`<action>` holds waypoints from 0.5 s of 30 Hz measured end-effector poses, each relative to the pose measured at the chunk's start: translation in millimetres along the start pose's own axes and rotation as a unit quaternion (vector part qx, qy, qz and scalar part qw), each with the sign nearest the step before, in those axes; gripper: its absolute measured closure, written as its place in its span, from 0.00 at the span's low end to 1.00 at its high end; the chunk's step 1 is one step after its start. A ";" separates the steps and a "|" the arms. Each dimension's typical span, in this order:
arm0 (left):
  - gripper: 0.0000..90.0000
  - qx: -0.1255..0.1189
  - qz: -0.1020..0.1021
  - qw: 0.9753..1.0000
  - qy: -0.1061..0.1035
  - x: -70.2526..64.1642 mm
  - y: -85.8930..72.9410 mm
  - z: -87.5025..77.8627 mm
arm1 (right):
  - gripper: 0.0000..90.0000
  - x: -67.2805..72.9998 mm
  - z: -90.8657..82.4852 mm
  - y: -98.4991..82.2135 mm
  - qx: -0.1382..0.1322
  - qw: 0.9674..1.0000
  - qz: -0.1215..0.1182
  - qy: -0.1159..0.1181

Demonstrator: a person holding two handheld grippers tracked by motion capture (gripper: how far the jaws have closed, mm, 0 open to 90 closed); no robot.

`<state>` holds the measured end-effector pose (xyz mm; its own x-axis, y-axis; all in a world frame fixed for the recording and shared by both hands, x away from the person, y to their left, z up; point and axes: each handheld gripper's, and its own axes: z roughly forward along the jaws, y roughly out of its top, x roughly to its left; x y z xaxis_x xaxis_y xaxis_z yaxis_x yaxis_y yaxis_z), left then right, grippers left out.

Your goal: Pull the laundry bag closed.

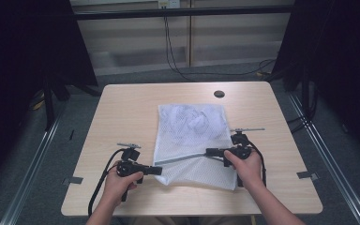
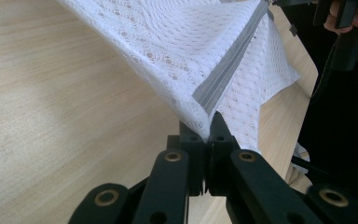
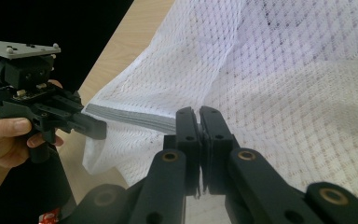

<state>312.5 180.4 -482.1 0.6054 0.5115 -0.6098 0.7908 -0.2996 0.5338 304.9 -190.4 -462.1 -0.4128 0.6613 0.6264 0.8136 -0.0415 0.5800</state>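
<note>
The white mesh bag (image 1: 192, 140) lies toward the table's (image 1: 122, 108) near edge, its grey zipper (image 1: 183, 158) stretched between both grippers. The left gripper (image 2: 209, 122) has its fingers clamped on the zipper's end; the right gripper (image 3: 198, 122) seems pinched on the slider (hidden behind the mesh). Uneven pulling could slip either thin grip or drag the bag.

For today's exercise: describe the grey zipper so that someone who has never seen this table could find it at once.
Start at the light wooden table and find the white mesh bag lying at its middle. Across the bag's near part runs a grey zipper, stretched between the left tool and the right tool. It is the bag's one solid grey band.
</note>
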 end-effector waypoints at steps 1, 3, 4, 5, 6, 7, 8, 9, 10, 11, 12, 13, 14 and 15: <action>0.98 0.000 -0.001 1.000 0.000 -0.1 -0.2 0.1 | 0.97 -0.2 0.0 0.1 0.000 1.000 0.000 0.001; 0.98 -0.001 -0.006 1.000 -0.002 -0.7 -0.1 -0.6 | 0.97 -0.1 -0.4 -0.2 0.000 1.000 -0.001 0.001; 0.98 -0.001 -0.004 1.000 0.001 0.0 -0.3 -1.3 | 0.97 -0.8 -1.0 0.0 0.000 1.000 0.000 0.001; 0.98 -0.004 -0.004 1.000 0.001 2.3 -0.9 -3.6 | 0.97 -1.1 -2.0 0.2 0.000 1.000 0.002 -0.001; 0.98 -0.007 -0.009 1.000 -0.005 3.2 -1.6 -4.6 | 0.97 -2.3 -3.0 0.3 -0.002 1.000 0.001 0.000; 0.98 -0.007 -0.009 1.000 -0.002 3.6 -1.8 -5.1 | 0.97 -2.3 -4.3 0.6 -0.002 1.000 0.005 0.001; 0.98 -0.007 -0.009 1.000 -0.002 3.6 -1.8 -5.1 | 0.97 -2.3 -4.3 0.6 -0.002 1.000 0.005 0.001; 0.98 -0.009 -0.011 1.000 -0.001 2.8 -2.0 -5.0 | 0.97 -2.1 -4.7 0.6 -0.002 1.000 0.004 0.002; 0.98 -0.007 -0.008 1.000 -0.002 2.7 -1.7 -5.1 | 0.97 -1.5 -4.8 0.2 -0.002 1.000 0.001 0.000; 0.98 -0.007 -0.007 1.000 -0.002 3.0 -1.5 -5.0 | 0.97 -2.0 -4.8 -0.2 -0.001 1.000 -0.002 -0.002; 0.98 -0.007 -0.007 1.000 -0.002 3.0 -1.5 -5.0 | 0.97 -2.0 -4.8 -0.2 -0.001 1.000 -0.002 -0.002; 0.98 -0.006 -0.006 1.000 -0.002 3.2 -1.4 -5.3 | 0.97 -2.5 -5.1 -0.2 -0.001 1.000 -0.001 -0.001; 0.98 -0.007 -0.007 1.000 0.000 2.9 -1.4 -5.3 | 0.97 -2.5 -5.1 -0.2 -0.001 1.000 -0.001 -0.001; 0.98 -0.007 -0.012 1.000 -0.002 2.4 -1.6 -5.3 | 0.97 -2.7 -5.0 -0.2 0.000 1.000 -0.001 0.000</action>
<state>312.2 186.3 -481.3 0.5874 0.5145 -0.6247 0.8033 -0.2765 0.5276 303.9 -195.9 -461.3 -0.4139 0.6613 0.6255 0.8126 -0.0412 0.5813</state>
